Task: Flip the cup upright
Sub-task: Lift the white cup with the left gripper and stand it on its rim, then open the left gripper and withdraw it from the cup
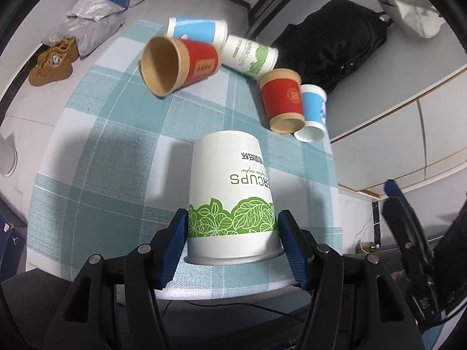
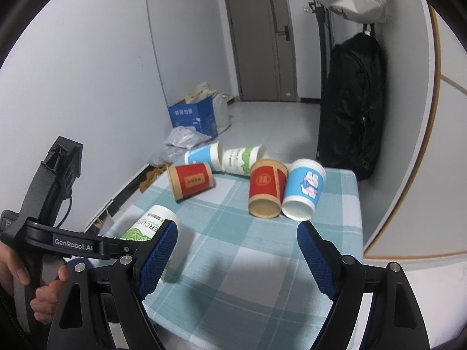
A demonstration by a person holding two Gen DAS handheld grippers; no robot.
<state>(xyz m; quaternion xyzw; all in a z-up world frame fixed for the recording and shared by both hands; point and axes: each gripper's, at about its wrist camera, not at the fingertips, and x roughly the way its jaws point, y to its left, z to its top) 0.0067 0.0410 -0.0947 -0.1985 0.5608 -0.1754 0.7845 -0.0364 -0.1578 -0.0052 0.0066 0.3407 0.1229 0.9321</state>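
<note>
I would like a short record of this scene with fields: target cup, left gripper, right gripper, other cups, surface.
target cup: white cup with green leaves, mouth down
left gripper: left gripper fingers on both sides of the cup, near its rim
right gripper: right gripper open, holding nothing
other cups: five, further back; all look tipped or lying
surface: checked tablecloth

A black backpack (image 2: 353,110) hangs beside the checked tablecloth (image 2: 262,262); blue box (image 2: 194,115) on floor.

We are seeing the white paper cup with the green leaf band (image 1: 232,201) sitting mouth-down, base up, between our left gripper's (image 1: 232,240) blue pads, its rim nearest the jaws and its printed lettering reading upside down.
</note>
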